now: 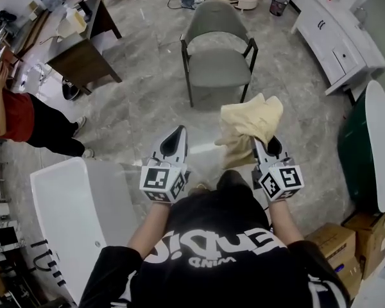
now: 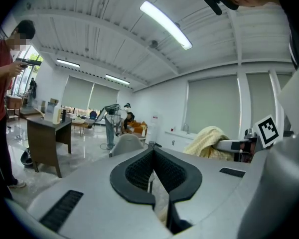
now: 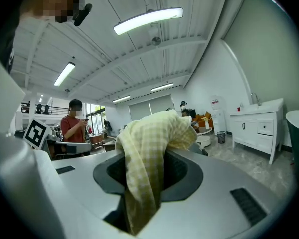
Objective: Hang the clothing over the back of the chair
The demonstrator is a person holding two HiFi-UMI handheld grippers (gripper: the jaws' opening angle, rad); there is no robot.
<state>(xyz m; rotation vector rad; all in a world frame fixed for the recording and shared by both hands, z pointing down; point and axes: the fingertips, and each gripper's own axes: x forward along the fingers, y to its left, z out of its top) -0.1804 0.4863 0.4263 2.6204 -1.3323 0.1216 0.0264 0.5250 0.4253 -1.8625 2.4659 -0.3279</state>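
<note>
A pale yellow checked garment (image 1: 250, 124) hangs bunched from my right gripper (image 1: 258, 141), which is shut on it; the cloth drapes over both jaws and hides the fingertips. In the right gripper view the garment (image 3: 148, 151) fills the gap between the jaws and trails down toward the camera. My left gripper (image 1: 179, 132) is held level beside it, shut with nothing in it; its jaws (image 2: 151, 152) meet at the tip. The grey padded chair (image 1: 218, 43) with dark legs stands ahead on the marble floor, its seat facing me and its back on the far side. Both grippers are well short of it.
A dark wooden desk (image 1: 83, 50) stands at the left. A person in red (image 1: 13, 114) is beside it. A white table (image 1: 77, 217) is at my lower left, a white cabinet (image 1: 340, 37) at the right, with a green object (image 1: 359, 153) and cardboard boxes (image 1: 340, 242) below it.
</note>
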